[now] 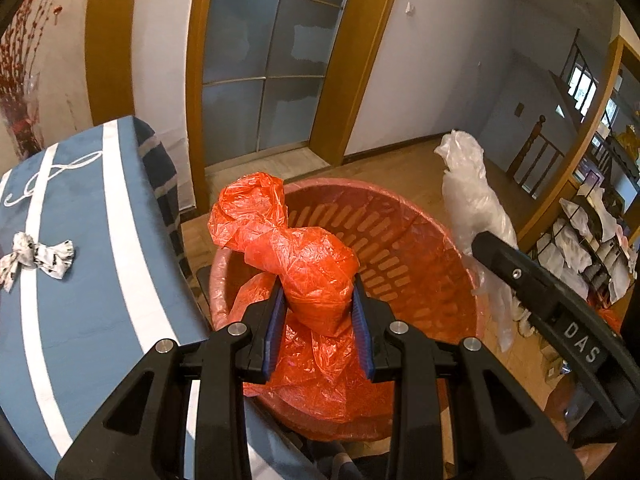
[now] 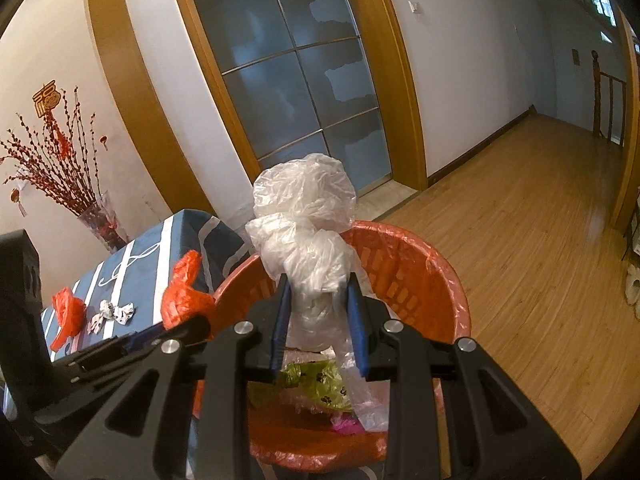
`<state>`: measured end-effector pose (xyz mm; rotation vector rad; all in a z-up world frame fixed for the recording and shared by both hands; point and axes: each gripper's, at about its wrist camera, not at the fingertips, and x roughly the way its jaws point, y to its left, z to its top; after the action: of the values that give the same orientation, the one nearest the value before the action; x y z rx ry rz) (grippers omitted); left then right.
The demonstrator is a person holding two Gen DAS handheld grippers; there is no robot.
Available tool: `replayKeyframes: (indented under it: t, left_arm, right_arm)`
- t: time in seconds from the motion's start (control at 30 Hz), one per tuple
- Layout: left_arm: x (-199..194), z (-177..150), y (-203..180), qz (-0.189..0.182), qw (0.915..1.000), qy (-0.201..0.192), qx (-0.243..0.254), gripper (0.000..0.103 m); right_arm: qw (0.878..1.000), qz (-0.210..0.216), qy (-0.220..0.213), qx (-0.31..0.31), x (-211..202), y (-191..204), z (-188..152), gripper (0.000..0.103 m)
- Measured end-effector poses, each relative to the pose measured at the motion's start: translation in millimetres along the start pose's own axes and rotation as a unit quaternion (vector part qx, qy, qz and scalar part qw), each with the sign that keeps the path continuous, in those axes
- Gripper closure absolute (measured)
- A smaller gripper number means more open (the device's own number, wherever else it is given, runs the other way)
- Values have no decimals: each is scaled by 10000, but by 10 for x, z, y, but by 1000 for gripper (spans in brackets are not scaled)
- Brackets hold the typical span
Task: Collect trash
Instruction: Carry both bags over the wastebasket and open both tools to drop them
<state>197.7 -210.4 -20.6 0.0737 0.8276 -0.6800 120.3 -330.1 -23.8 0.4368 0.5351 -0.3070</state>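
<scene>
Trash in two wads: red bag clamped in left gripper, clear bag clamped in right gripper, both held over the bin. Bin red, slotted, lined, standing just beside the counter. Green wrapper lay inside it. Crumpled paper sat near the counter's left edge.

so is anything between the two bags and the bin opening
Nothing visible. The orange bag in the left gripper and the clear bag in the right gripper both hang over the open orange bin.
</scene>
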Motion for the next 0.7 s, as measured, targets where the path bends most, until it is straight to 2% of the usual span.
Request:
replayKeyframes:
  t: [0.2, 0.47, 0.57, 0.7]
  left_arm:
    - [98, 4, 41, 13, 9999, 125, -28, 71]
    - [135, -30, 112, 255, 9994, 200, -103, 43]
    - [83, -48, 186, 434, 9989, 160, -124, 28]
    - [-27, -100, 366, 725, 9972, 121, -170, 24]
  right_arm:
    - [9999, 33, 29, 98, 74, -34, 9, 70]
    - [9999, -46, -60, 118, 82, -65, 27, 45]
    - [9998, -97, -96, 115, 42, -83, 14, 38]
    - [9998, -155, -157, 23, -30, -67, -11, 29]
